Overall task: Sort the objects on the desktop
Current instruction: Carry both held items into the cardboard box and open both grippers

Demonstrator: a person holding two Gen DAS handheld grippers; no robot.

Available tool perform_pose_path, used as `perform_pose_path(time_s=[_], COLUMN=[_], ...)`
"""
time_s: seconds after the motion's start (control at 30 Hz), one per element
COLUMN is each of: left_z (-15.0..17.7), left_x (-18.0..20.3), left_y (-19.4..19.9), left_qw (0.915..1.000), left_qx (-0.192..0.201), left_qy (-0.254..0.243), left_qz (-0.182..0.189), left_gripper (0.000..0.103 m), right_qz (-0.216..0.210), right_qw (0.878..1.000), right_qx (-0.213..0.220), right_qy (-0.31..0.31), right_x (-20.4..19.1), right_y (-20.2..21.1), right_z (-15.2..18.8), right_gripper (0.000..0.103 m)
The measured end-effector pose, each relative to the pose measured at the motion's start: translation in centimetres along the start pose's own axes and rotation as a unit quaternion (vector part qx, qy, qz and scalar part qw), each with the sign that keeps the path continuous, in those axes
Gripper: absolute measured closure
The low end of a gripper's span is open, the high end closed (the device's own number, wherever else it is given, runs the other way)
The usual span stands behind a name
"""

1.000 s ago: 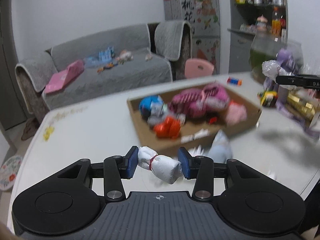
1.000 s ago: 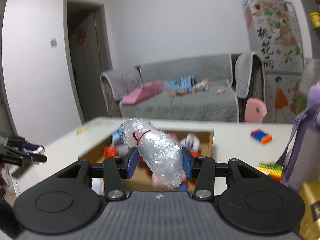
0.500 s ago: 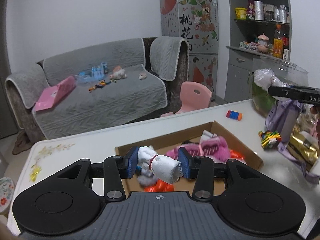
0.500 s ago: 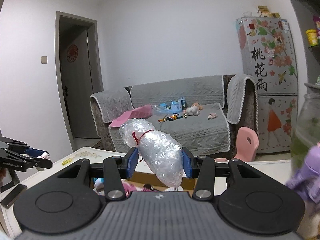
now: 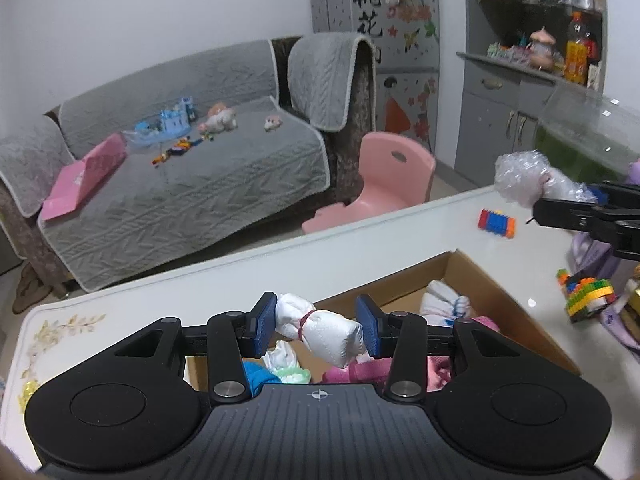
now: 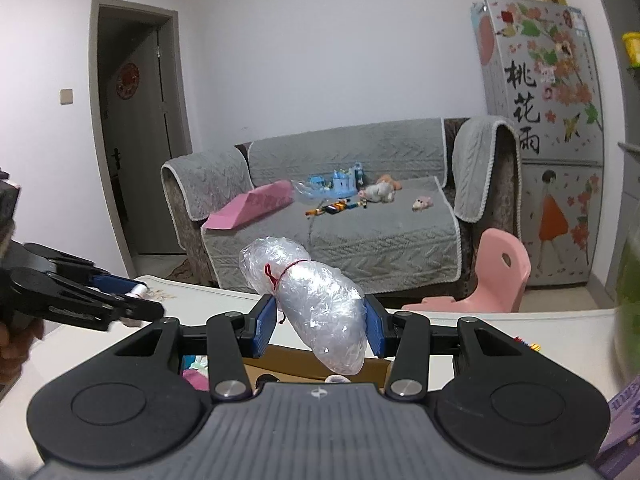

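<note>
My left gripper [image 5: 320,330] is shut on a small white cloth bundle [image 5: 324,332] tied with a red band, held above the open cardboard box [image 5: 492,288] of soft toys. My right gripper [image 6: 320,330] is shut on a clear plastic-wrapped bundle [image 6: 316,300] tied with red string. The same plastic bundle [image 5: 524,180] shows at the right of the left wrist view, above the table's far edge. The left gripper [image 6: 136,296] appears at the left of the right wrist view, with a hand behind it.
On the white table [image 5: 360,248] lie a small striped block roll [image 5: 497,223] and a stack of coloured bricks [image 5: 588,298]. Purple packaging [image 6: 624,420] and a glass tank [image 5: 592,128] stand at the right. A grey sofa [image 5: 180,184] and pink chair [image 5: 384,184] are beyond.
Both grippers have moved forward over the box with their bundles still held. The box has slid down and nearer in both views, and the sofa looms larger.
</note>
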State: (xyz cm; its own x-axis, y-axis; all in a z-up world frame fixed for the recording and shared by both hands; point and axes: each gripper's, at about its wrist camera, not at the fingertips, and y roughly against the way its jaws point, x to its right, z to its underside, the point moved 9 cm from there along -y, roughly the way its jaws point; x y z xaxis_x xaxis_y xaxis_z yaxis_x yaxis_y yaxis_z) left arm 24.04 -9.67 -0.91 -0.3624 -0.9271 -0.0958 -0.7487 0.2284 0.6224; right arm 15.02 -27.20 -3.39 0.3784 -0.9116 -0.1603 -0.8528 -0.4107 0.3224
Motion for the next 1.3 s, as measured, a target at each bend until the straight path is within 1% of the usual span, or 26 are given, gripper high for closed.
perform_pose_path(time_s=[0.17, 0.47, 0.83, 1.03, 1.2, 1.3], left_z=[0.5, 1.5, 2.0, 2.0, 1.9, 1.9], left_x=[0.1, 0.6, 2.0, 2.3, 2.1, 1.9], left_y=[-3.0, -6.2, -8.5, -9.3, -9.9, -10.2], left_qw=[0.9996, 0.9987, 0.9973, 0.9970, 0.9971, 0.9968], left_qx=[-0.027, -0.050, -0.070, -0.072, -0.072, -0.076], left_qy=[-0.006, 0.000, -0.014, -0.018, -0.008, 0.001], left_qz=[0.000, 0.011, 0.020, 0.022, 0.022, 0.024], left_gripper=[0.053, 0.053, 0.052, 0.052, 0.052, 0.052], right_qz=[0.003, 0.007, 0.003, 0.001, 0.000, -0.007], right_qw=[1.000, 0.999, 0.997, 0.996, 0.995, 0.995], right_qx=[-0.017, -0.050, -0.080, -0.091, -0.097, -0.099], right_qy=[-0.004, -0.006, -0.016, -0.015, -0.015, -0.006], right_x=[-0.3, -0.2, 0.0, -0.3, -0.4, -1.2], right_y=[-0.8, -2.1, -3.3, -3.8, -4.2, -4.5], right_z=[0.6, 1.9, 3.0, 3.4, 3.7, 3.7], right_gripper=[0.060, 0.060, 0.060, 0.060, 0.060, 0.060])
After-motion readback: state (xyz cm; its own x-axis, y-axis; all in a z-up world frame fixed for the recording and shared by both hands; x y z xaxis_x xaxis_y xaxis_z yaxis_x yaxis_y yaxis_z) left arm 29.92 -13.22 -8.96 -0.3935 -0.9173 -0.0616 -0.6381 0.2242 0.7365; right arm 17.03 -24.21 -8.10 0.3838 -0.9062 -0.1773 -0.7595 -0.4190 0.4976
